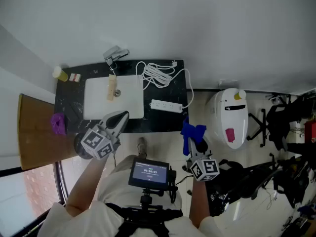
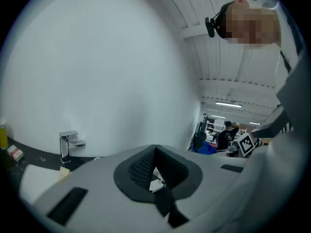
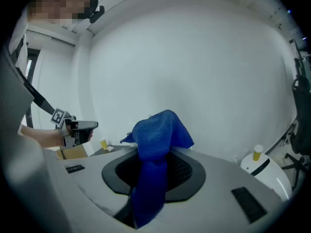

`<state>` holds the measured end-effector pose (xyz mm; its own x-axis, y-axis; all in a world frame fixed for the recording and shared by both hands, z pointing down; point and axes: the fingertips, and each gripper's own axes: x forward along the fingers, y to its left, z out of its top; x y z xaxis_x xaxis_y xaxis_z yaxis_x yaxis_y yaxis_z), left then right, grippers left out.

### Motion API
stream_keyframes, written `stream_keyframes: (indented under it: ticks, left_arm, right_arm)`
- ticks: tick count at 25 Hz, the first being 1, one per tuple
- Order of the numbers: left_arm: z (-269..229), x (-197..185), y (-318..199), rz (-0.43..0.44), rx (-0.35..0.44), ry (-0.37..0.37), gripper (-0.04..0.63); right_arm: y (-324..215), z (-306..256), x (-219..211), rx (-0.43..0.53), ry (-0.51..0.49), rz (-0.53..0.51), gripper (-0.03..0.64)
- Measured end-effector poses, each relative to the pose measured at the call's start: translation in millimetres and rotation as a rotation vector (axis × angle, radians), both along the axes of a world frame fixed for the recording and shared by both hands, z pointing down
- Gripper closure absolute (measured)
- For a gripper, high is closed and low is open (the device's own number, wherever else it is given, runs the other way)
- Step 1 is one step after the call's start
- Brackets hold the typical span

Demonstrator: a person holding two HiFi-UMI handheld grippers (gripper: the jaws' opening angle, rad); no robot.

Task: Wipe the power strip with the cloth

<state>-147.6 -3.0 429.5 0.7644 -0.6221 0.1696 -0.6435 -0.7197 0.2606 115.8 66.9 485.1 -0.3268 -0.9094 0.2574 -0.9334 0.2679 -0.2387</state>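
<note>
While the right gripper [image 1: 193, 142] pinches the blue cloth [image 3: 156, 136], the left gripper [image 1: 120, 118] is pressed together, empty. The power strip [image 1: 166, 105] lies on the black counter [image 1: 165, 121], right of the sink [image 1: 96, 105].

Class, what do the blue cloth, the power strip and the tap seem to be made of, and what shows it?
Blue cloth: soft textile, perhaps microfibre. It has a fine knit-like texture and folds and drapes loosely.
Power strip: probably smooth white plastic, going by its even, moulded bar shape.
Tap: seemingly polished metal, with a bright grey sheen.
</note>
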Motion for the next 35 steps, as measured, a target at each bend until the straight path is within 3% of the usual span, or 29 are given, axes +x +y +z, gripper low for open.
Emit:
stream_keyframes:
  ticks: [14,28,35]
  left_arm:
    - [40.6,-43.8,-91.6,0.037,-0.092,-0.022,0.588]
    - [46.1,-21.6,-112.9,0.126,-0.085,-0.066,0.586]
    - [41.2,-19.2,-124.2,0.094,-0.073,-0.063,0.586]
  right_arm:
    - [-88.1,14.1,-48.2,-0.008,0.024,0.056,0.517]
    - [-109.3,10.2,-63.4,0.001,0.055,0.06,0.517]
    - [-125.9,14.6,-64.9,0.002,0.055,0.02,0.517]
